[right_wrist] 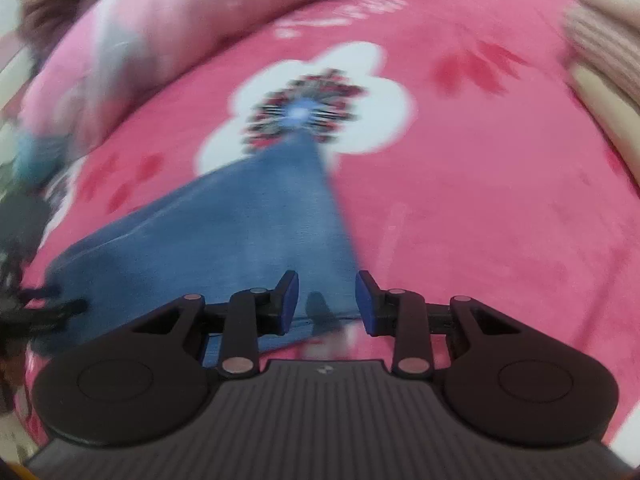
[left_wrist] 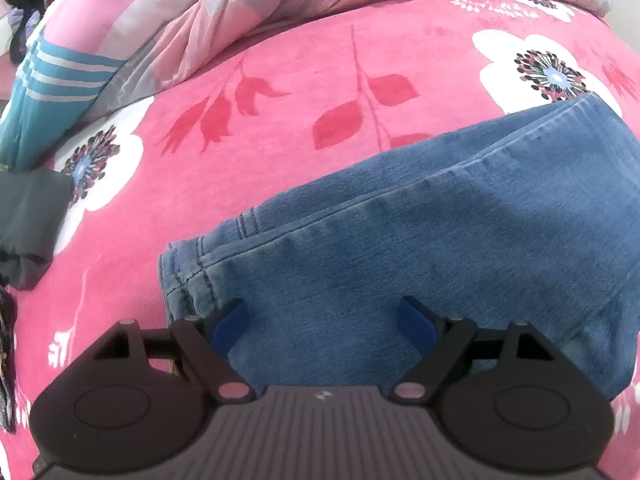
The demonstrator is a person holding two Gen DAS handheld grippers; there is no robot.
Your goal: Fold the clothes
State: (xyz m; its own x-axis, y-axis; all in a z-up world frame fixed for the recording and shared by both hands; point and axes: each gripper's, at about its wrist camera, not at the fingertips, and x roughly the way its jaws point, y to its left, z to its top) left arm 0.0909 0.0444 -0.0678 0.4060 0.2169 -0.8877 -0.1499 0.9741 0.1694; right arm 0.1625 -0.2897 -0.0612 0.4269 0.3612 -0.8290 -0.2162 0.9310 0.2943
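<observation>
No legible text, number or brand name appears in either view. The only mark is a small pale emblem, too small to read, on the ribbed body of the left claw (left_wrist: 325, 322) and likewise on the right claw (right_wrist: 327, 300). The jeans (left_wrist: 420, 232) show no readable label

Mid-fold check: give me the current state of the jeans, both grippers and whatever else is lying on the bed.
Blue denim jeans: folded, flat on the pink floral blanket.
Left gripper: open, over the jeans, gripping nothing.
Right gripper: partly open, pads off the denim.
Dark grey garment: lying at the blanket's left edge.
Pink-grey quilt: bunched up behind.
</observation>
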